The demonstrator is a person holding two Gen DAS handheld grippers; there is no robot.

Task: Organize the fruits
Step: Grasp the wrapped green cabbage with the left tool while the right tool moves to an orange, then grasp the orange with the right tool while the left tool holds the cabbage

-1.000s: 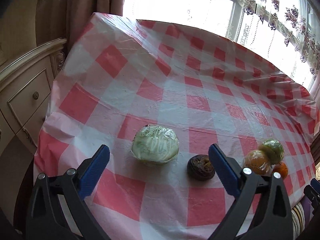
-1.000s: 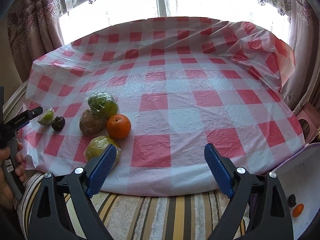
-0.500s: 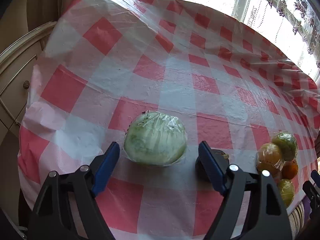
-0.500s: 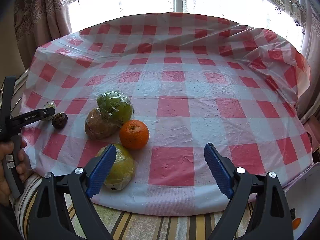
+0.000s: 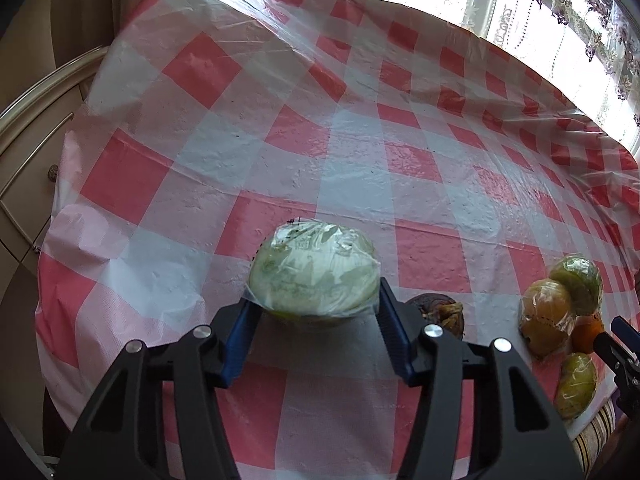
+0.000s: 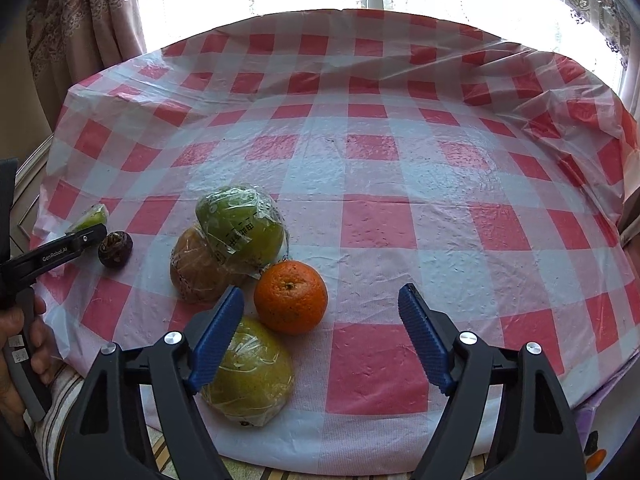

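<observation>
Left gripper (image 5: 314,320) fingers closing on wrapped pale-green fruit (image 5: 314,276) near the checked worktop (image 5: 360,160) edge; right gripper (image 6: 320,336) fingers wide, closing, empty, beside orange (image 6: 291,297).

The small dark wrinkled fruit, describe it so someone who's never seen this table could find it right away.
On the red-and-white checked tablecloth, find the cluster of plastic-wrapped fruits near the front edge. Left of it, apart from them, sits the small dark wrinkled fruit. It alone is unwrapped and purplish-brown, smaller than the bright orange.
</observation>
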